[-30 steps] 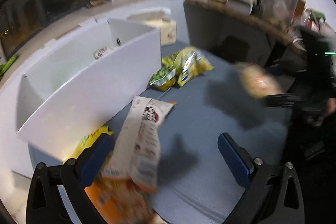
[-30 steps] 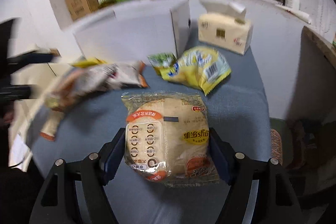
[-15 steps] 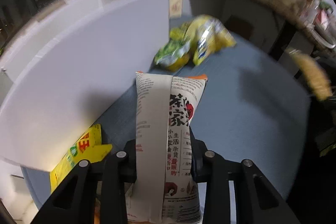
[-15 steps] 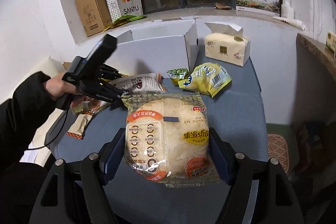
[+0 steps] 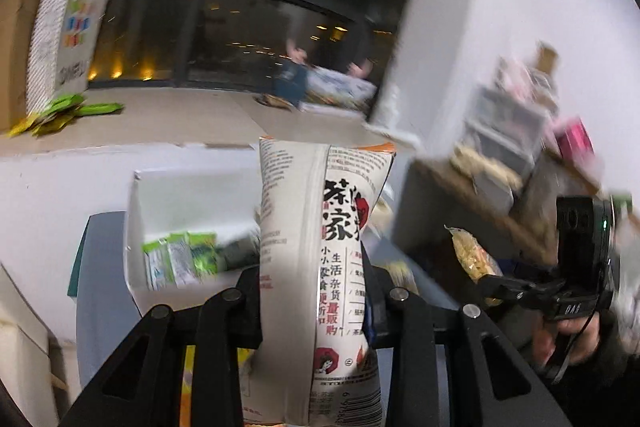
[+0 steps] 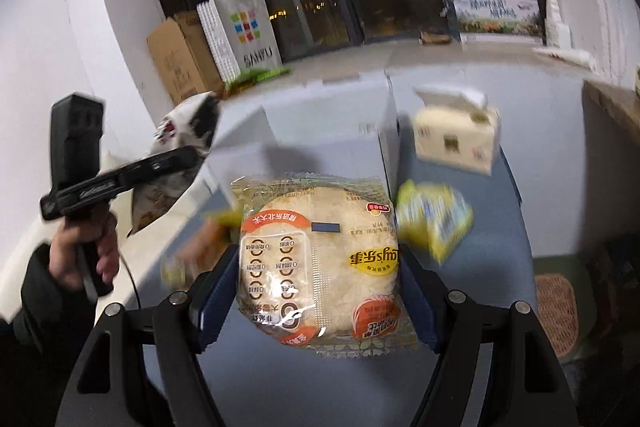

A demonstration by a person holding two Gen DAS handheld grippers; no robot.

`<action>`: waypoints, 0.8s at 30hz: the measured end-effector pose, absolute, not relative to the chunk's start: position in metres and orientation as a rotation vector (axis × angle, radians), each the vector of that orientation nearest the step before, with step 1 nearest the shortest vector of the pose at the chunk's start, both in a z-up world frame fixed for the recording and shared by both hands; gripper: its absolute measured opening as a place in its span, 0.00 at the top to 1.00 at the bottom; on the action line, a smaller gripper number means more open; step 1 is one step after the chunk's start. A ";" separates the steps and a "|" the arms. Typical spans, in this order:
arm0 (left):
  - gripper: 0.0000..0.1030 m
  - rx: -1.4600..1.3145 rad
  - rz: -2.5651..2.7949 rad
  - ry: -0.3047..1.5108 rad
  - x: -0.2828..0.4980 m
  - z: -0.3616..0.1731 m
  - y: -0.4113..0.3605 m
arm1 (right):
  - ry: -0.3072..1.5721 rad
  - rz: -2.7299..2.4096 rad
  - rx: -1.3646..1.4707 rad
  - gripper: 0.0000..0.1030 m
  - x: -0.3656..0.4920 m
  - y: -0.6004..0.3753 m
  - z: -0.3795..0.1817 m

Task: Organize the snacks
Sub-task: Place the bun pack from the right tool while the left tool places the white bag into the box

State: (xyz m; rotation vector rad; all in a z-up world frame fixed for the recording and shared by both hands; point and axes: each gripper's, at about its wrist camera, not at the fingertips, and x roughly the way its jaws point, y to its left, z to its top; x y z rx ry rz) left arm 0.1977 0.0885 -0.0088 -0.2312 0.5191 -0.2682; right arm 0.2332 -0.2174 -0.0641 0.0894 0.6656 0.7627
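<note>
My left gripper (image 5: pixel 312 303) is shut on a tall white snack bag with black and red print (image 5: pixel 316 267), held upright in the air above a white open box (image 5: pixel 136 215) that holds small green packets (image 5: pixel 180 261). My right gripper (image 6: pixel 320 267) is shut on a round rice cracker pack in clear wrap (image 6: pixel 320 259), held above the blue-grey table (image 6: pixel 492 227). The right wrist view shows the left gripper (image 6: pixel 120 179) with its bag (image 6: pixel 180 147) at the left. The left wrist view shows the right gripper (image 5: pixel 520 291) with its pack (image 5: pixel 472 259).
A yellow snack bag (image 6: pixel 434 219) lies on the table by the white box's wall (image 6: pixel 320 139). A tissue box (image 6: pixel 456 139) stands behind. Orange and yellow packets (image 6: pixel 200 247) lie blurred at the left. A shopping bag (image 6: pixel 240 31) and cardboard box (image 6: pixel 180 59) stand on the ledge.
My left gripper closed on the white bag and lifted it off the table to above the white box. My right gripper rose a little with the cracker pack.
</note>
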 end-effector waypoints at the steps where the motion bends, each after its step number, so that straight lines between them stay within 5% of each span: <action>1: 0.64 -0.236 -0.258 0.527 0.205 -0.006 0.094 | 0.658 0.759 0.097 0.24 0.243 -0.211 -0.057; 14: 0.60 -0.223 -0.036 0.650 0.327 -0.032 0.127 | 0.772 0.653 0.031 0.24 0.408 -0.097 -0.029; 15: 0.55 -0.225 -0.024 0.672 0.332 -0.036 0.129 | 0.776 0.654 0.018 0.24 0.413 -0.092 -0.032; 17: 0.00 -0.232 0.028 0.692 0.336 -0.040 0.134 | 0.780 0.641 0.004 0.22 0.418 -0.088 -0.036; 19: 0.00 -0.237 0.030 0.665 0.332 -0.041 0.136 | 0.808 0.615 0.008 0.00 0.425 -0.086 -0.043; 24: 0.00 -0.218 0.008 0.664 0.323 -0.039 0.134 | 0.827 0.623 0.018 0.00 0.423 -0.094 -0.050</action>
